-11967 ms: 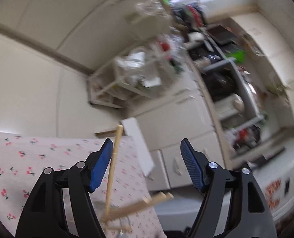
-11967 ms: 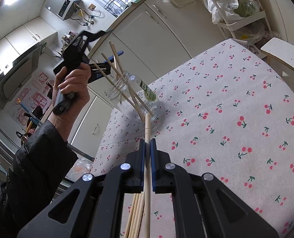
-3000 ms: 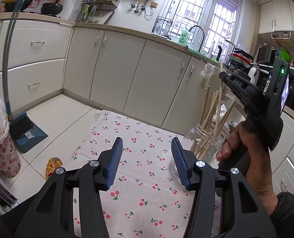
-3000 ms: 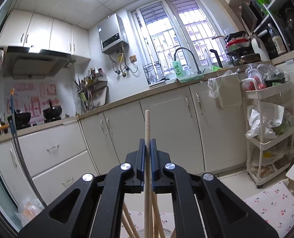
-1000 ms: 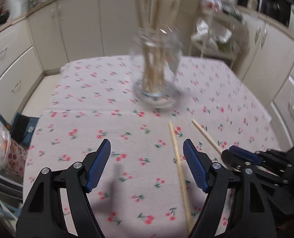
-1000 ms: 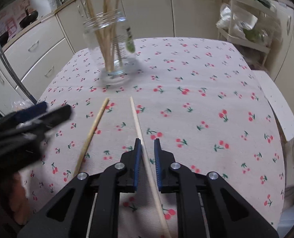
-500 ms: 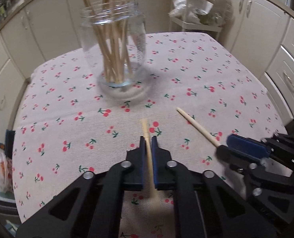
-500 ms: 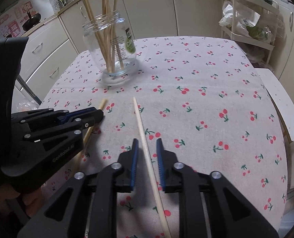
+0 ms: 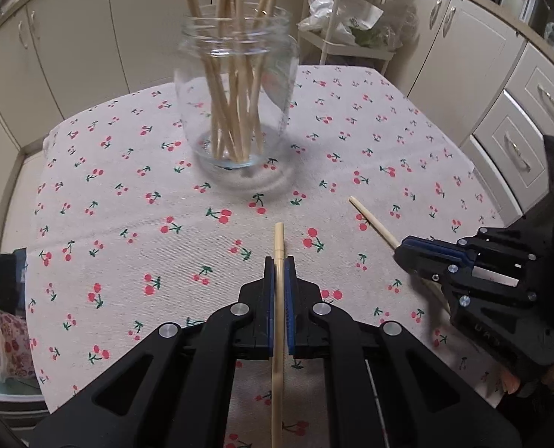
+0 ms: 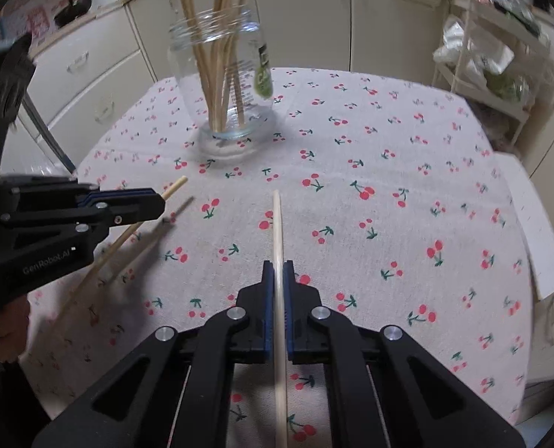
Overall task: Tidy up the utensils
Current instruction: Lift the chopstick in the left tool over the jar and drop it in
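A clear glass jar (image 9: pixel 236 97) holding several wooden chopsticks stands on the cherry-print tablecloth (image 9: pixel 120 201); it also shows in the right wrist view (image 10: pixel 226 78). My left gripper (image 9: pixel 279 261) is shut on a wooden chopstick (image 9: pixel 278 246) and holds it just above the cloth, pointing at the jar. My right gripper (image 10: pixel 277 267) is shut on another chopstick (image 10: pixel 277 224), also aimed toward the jar. Each gripper shows in the other's view: the right one (image 9: pixel 404 252) and the left one (image 10: pixel 159 198).
Cream kitchen cabinets (image 9: pixel 75 37) surround the table. A white wire rack (image 10: pixel 489 59) with bags stands beyond the far right edge. A white board (image 10: pixel 534 224) lies past the table's right side. A floral bag (image 9: pixel 0 336) sits on the floor at left.
My right gripper has closed on its chopstick, which lay loose between the jaws half a second ago. Both chopsticks are now lifted off the cloth, and both grippers have moved nearer the jar.
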Available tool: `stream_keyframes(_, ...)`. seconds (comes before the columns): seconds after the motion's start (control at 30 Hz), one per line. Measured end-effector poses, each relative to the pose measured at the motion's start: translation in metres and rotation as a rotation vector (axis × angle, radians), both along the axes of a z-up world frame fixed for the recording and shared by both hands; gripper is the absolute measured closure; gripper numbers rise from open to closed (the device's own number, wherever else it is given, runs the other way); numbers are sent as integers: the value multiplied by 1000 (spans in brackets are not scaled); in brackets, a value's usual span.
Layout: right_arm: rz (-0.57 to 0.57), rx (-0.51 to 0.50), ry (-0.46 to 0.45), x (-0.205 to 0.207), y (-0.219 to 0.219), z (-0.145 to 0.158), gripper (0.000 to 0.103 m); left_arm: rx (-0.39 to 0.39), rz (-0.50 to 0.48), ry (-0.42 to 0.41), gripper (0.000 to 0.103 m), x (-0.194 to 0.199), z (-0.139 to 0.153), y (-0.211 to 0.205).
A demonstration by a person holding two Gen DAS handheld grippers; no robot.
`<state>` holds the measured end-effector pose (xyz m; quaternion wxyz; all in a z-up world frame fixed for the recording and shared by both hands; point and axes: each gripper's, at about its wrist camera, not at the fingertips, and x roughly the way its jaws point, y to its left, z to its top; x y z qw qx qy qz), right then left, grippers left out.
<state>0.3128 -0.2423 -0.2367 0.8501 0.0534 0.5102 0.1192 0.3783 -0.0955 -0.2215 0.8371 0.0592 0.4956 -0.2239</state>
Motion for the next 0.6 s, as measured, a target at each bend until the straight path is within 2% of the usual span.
stream_keyframes(0.17,-36,103,10,1,-11,1,97,-11,3,-11,99,-5,5,5)
stream_keyframes(0.3,-75,221,16,1,-20,2,97,-38,41,-44,99,-9,17,8)
stream_keyframes(0.4,-107,298,31,1,-28,0,97,-87,80,-87,99,-10,32,13)
stream_keyframes(0.6,-130,345,40,0,-31,-3,97,-136,136,-201,99,-12,58,11)
